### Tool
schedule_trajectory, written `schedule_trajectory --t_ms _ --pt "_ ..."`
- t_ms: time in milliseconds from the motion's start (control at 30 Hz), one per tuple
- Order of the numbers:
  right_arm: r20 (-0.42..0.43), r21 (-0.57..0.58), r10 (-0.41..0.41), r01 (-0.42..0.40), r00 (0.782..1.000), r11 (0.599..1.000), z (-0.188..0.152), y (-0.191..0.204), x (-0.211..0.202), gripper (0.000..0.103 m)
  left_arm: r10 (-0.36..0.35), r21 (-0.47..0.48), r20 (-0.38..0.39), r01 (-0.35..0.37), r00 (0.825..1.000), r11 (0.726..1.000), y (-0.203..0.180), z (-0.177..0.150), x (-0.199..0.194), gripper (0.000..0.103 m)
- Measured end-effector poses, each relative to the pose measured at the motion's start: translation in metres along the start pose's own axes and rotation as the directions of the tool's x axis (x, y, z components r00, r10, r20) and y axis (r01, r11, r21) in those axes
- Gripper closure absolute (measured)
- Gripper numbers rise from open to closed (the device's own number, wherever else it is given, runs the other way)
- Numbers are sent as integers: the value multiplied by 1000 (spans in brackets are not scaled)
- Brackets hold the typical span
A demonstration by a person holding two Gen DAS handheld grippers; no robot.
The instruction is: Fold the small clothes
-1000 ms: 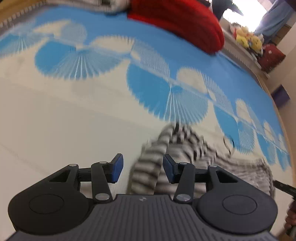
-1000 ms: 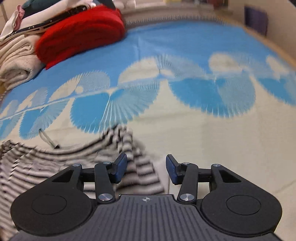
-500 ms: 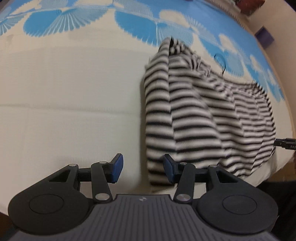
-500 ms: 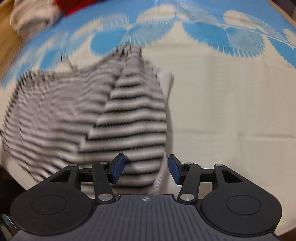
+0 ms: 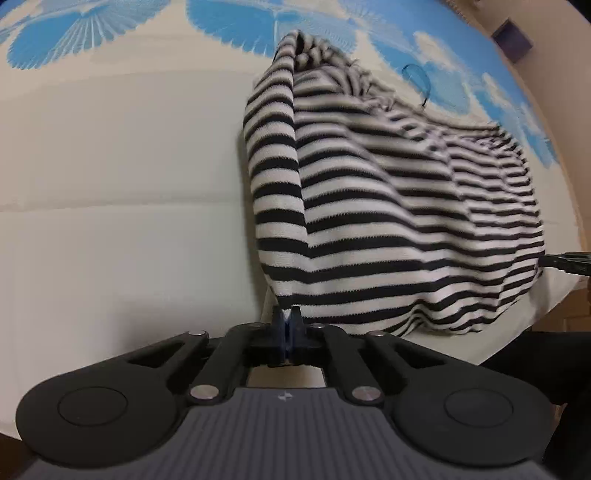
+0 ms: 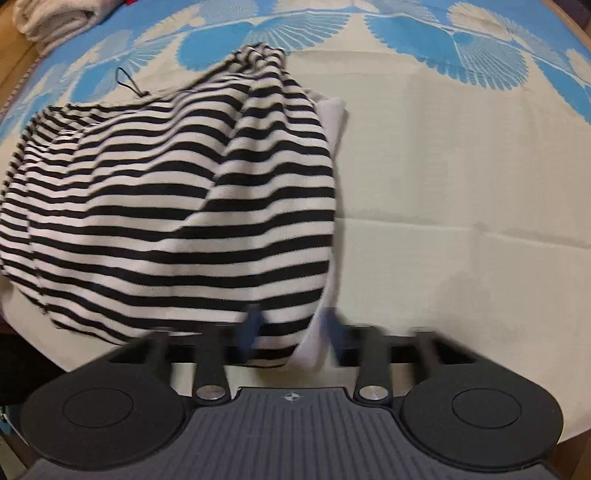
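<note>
Lying on one cream bedspread with a blue fan print, one black-and-white striped knit garment is seen rumpled and partly doubled over itself, its near hem reaching the bed's near edge; in the left wrist view it fills the field from twelve o'clock round to four o'clock, and in the right wrist view from eight o'clock to twelve o'clock. Two grippers are counted. The left gripper is seen with its two blue pads brought fully together, and a small corner of the striped hem is pinched between them at the centre of the view, the cloth rising in a taut ridge from that corner toward twelve o'clock. The right gripper is blurred by motion; its jaws have just been closing, and the opposite hem corner, with a white inner layer showing at its edge, is seen between the two fingers; a narrow gap is still visible and firm pressure on the cloth cannot be confirmed. One thin dark cord loop lies on the bedspread just beside the garment's far edge at one o'clock in the left view; one folded cream towel stack is seen at eleven o'clock in the right view, well apart from the garment.
</note>
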State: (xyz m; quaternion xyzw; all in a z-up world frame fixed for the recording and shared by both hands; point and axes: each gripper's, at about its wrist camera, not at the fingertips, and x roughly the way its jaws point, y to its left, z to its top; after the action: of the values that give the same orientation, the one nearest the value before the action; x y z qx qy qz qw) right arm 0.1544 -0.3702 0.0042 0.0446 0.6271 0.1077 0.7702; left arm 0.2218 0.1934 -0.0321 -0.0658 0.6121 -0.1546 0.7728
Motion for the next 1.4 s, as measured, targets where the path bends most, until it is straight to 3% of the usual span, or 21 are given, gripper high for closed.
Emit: schedule_trajectory --t_ms 67,133,167,233,333,433,467,533,633,700,767,867,967,1033,1100,1200,1267,1400 --pt "38 27 32 -33 999 999 1 -4 -9 95 1 -48 116 4 993 999 9 2 -25 102" --pt "132 70 69 -79 989 994 2 -12 -29 96 9 -118 187 13 982 993 23 1 -45 102" --pt "180 106 92 -112 979 988 2 -20 -39 96 31 -123 177 -10 984 992 24 -1 -45 102" --pt "194 155 84 -115 978 981 0 -32 -44 96 74 -116 67 -66 995 991 24 -7 -28 102" --pt "50 115 7 -13 999 993 -8 -29 -18 96 143 -30 -80 -146 986 989 14 -12 -2 102" --pt "-9 51 -49 49 999 998 -11 -17 -5 96 173 -69 -74 -178 982 982 14 -6 -3 102" --pt "-8 60 -48 49 999 997 -10 -16 -4 96 168 -84 -33 -170 985 982 14 -2 -10 99" --pt "9 66 -38 37 999 997 -8 -14 -8 93 128 -113 41 -123 991 986 14 5 -24 82" --pt "103 52 -59 53 993 997 -5 -9 -22 87 61 -108 142 -46 988 993 5 14 -38 80" --pt "125 63 -27 19 992 998 -3 -12 -24 80 14 -73 158 -3 987 997 -7 21 -35 80" --pt "107 66 -15 8 994 998 -1 -13 -18 80 -8 -13 159 10 987 1000 -24 29 -31 80" --pt "55 17 -53 52 997 999 3 -6 -1 80 -17 56 159 8 987 998 -44 36 -23 78" --pt "-2 -18 -109 108 994 994 2 -4 12 81 -4 66 178 -8 984 998 -54 40 -15 78" --pt "-8 -64 -199 198 980 978 3 0 15 81 14 34 242 -23 970 999 -56 47 -11 77" --pt "39 -80 -256 258 966 963 7 3 10 81 55 -21 303 -51 951 998 -52 50 -14 77" --pt "158 -19 -233 239 960 971 17 2 -9 80 127 -81 382 -104 915 991 -51 60 -9 70" --pt "260 25 -217 218 941 976 25 0 -22 76 171 -100 413 -142 895 985 -51 66 -2 64" --pt "351 84 -188 169 917 982 42 -1 -28 58 239 -103 404 -216 883 971 -54 82 17 54"
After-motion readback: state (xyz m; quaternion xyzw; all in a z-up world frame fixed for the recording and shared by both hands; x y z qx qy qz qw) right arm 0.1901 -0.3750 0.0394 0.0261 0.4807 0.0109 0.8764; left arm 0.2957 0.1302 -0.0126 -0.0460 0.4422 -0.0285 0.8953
